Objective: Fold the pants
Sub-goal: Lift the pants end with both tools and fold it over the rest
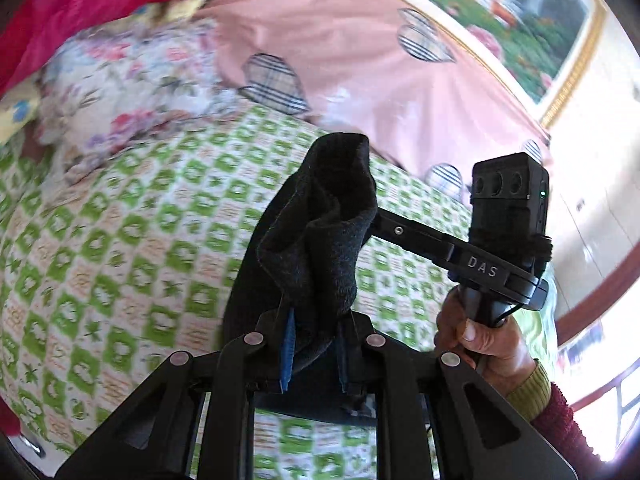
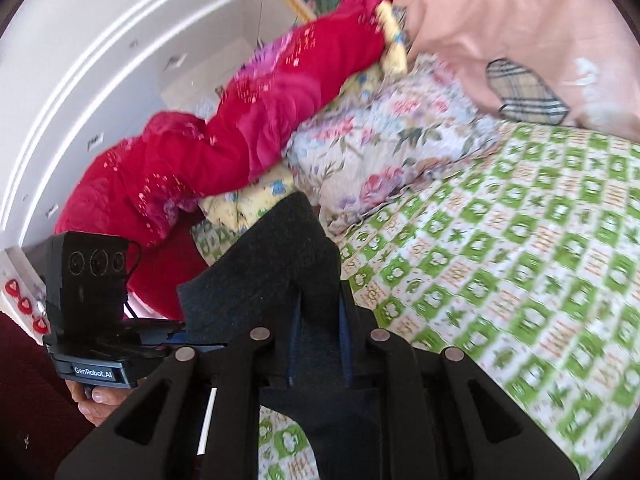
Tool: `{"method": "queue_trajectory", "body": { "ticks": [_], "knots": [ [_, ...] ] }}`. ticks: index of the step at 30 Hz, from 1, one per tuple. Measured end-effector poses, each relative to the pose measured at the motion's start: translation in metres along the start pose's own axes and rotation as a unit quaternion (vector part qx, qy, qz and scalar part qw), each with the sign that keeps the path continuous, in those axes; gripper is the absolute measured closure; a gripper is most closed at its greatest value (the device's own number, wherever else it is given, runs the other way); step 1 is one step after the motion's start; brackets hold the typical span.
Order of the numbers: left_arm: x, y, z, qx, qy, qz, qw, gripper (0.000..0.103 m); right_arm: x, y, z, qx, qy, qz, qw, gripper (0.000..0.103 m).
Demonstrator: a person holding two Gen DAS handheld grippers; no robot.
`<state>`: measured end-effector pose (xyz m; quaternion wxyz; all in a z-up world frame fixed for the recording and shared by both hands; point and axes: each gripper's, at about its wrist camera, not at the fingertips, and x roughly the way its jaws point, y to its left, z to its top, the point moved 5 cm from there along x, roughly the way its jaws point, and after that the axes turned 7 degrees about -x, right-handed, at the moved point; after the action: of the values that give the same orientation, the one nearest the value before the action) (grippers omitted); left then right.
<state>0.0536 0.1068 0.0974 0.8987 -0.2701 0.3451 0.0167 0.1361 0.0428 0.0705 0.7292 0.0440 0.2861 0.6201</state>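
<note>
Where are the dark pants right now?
The dark pants are off the green checked bedspread, pinched in both the left gripper and right gripper.

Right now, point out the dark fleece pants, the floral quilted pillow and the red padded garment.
dark fleece pants (image 1: pixel 320 240), left wrist view, bunched fold.
floral quilted pillow (image 2: pixel 384 140), right wrist view, its middle.
red padded garment (image 2: pixel 240 140), right wrist view, its middle.

A green-checked sheet (image 2: pixel 520 260), floral pillow (image 2: pixel 384 140), red quilt (image 2: pixel 248 128) (crumpled) — pink cover (image 1: pixel 340 48) behind.
</note>
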Motion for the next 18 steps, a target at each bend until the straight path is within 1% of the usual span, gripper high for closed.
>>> {"method": "queue_trajectory", "body": {
  "ticks": [7,12,15,18],
  "knots": [
    [0.019,-0.058,-0.032,0.057,0.026,-0.017,0.9978,0.087,-0.059,-0.010,-0.031,0.030,-0.043,-0.023,0.998,0.085],
    [0.035,-0.087,-0.057,0.092,0.048,-0.029,0.9942,0.087,-0.093,-0.018,-0.058,0.055,-0.071,-0.036,0.995,0.085],
    [0.047,-0.105,-0.076,0.116,0.062,-0.028,0.9909,0.087,-0.112,-0.025,-0.078,0.074,-0.085,-0.046,0.993,0.085],
    [0.062,-0.117,-0.094,0.140,0.073,-0.021,0.9872,0.087,-0.123,-0.033,-0.097,0.090,-0.087,-0.059,0.990,0.085]
  ]
}}
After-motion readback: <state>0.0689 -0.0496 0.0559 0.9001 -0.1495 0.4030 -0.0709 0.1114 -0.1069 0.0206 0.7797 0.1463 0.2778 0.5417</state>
